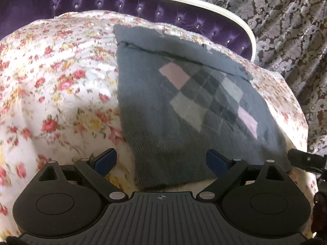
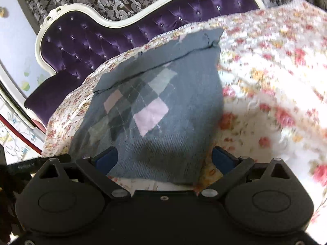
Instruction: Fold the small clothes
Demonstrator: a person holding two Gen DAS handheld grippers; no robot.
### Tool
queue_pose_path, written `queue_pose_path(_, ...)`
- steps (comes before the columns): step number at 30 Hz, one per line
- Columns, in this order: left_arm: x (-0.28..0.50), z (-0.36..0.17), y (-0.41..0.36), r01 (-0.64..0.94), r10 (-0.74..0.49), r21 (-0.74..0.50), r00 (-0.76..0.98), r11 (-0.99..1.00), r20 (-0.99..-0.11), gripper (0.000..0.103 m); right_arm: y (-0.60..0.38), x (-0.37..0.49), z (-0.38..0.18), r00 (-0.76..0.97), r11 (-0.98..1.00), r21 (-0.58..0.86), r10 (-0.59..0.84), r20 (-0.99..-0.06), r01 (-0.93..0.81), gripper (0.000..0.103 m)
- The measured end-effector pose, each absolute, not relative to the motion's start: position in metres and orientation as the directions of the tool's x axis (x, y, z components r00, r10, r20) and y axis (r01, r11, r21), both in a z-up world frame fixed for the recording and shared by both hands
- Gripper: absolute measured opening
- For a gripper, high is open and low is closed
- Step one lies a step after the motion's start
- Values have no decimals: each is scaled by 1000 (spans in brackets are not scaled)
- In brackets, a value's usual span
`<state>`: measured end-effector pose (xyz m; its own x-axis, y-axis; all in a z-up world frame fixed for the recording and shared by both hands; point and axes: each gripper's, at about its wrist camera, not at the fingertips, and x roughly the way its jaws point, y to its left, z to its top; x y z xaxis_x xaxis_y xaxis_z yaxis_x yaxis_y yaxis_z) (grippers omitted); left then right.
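A small grey knitted garment (image 1: 184, 106) with a pink and grey diamond pattern lies flat on the floral bedspread (image 1: 61, 81), its far edge folded over. My left gripper (image 1: 161, 161) is open, its blue-padded fingers (image 1: 106, 161) straddling the garment's near left corner without holding it. The same garment (image 2: 163, 106) fills the middle of the right wrist view. My right gripper (image 2: 165, 159) is open too, spread over the near edge, left finger (image 2: 107, 159) on the knit and right finger (image 2: 222, 160) over the bedspread. The right gripper's tip (image 1: 306, 161) shows at the left view's right edge.
A purple tufted headboard (image 1: 143, 8) with a white frame curves behind the bed, also seen as the headboard (image 2: 122, 32) in the right view. A dark brocade curtain (image 1: 286, 20) hangs beyond. The bedspread (image 2: 276, 81) stretches wide beside the garment.
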<state>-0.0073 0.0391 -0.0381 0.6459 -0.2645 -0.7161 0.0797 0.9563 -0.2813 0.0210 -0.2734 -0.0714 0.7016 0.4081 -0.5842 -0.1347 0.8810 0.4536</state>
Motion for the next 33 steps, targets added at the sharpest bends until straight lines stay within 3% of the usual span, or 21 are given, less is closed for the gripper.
queue_pose_path(9,-12,-43,26,102,-237,-227,657,968,-715,96,-261,25,-77,690,880,449,424,-587,-158,103)
queue_pose_path(26,7,-46,30,161,-357,-334,630,929,-689,89,-268,30,-82,687,834,519,487,-538,-185,103)
queue_pose_path(29,9,-46,29,165,-356,-330,636,929,-685,82,-268,33,-83,688,825,533,499,-527,-190,103)
queue_pose_path(33,9,-45,31,158,-330,-303,648,940,-686,56,-269,36,-83,682,817,541,511,-524,-196,103)
